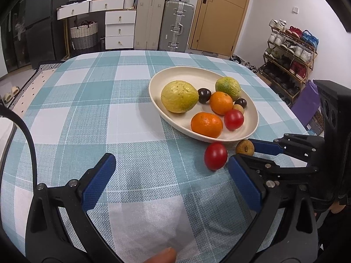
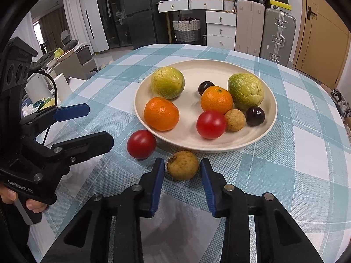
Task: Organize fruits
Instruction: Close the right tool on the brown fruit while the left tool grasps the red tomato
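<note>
Fruits [image 2: 216, 99] in plate [image 2: 269, 122] (two beside)

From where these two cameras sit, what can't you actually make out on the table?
- Whether the right gripper touches the brown fruit: both views show it between the pads, contact unclear.
- The plate bottom under the fruit, both views: the fruit covers it.
- The table's near edge, both views: the grippers' own black frames hide it.
- Left gripper holder: only a fingertip, cut off by the left view's bottom edge.
</note>
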`<state>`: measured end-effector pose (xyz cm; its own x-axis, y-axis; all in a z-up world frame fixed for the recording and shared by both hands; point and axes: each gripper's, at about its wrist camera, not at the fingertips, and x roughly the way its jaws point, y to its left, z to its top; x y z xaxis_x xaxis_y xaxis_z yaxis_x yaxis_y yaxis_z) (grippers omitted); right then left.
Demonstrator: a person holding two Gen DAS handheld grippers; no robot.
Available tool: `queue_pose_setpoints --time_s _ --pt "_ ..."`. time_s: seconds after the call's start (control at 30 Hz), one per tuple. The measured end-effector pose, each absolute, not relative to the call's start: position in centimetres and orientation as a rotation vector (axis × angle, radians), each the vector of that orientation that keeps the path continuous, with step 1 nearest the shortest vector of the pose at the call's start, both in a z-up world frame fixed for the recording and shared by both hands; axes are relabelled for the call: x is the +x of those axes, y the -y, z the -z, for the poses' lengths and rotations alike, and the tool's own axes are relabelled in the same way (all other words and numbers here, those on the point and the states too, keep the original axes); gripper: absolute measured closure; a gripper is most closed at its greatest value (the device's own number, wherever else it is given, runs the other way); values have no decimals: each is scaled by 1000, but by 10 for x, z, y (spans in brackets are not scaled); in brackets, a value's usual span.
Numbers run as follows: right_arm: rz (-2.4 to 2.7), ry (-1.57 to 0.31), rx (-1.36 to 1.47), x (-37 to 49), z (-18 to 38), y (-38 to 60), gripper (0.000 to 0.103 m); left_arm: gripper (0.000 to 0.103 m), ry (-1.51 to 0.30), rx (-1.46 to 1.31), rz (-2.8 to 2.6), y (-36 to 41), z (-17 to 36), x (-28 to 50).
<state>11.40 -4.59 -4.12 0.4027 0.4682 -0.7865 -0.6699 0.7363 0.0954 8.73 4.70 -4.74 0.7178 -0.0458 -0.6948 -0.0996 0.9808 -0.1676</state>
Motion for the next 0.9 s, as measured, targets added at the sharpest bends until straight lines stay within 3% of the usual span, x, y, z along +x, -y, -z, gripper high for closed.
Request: queue_pose_setpoints --time_s 0.1,0.9 --pt "-728 -905 -255 114 42 46 74 1 -770 -199 -30 -47 47 87" --pt "-706 -861 -209 106 27 74 74 1 -880 -155 -17 -24 62 103"
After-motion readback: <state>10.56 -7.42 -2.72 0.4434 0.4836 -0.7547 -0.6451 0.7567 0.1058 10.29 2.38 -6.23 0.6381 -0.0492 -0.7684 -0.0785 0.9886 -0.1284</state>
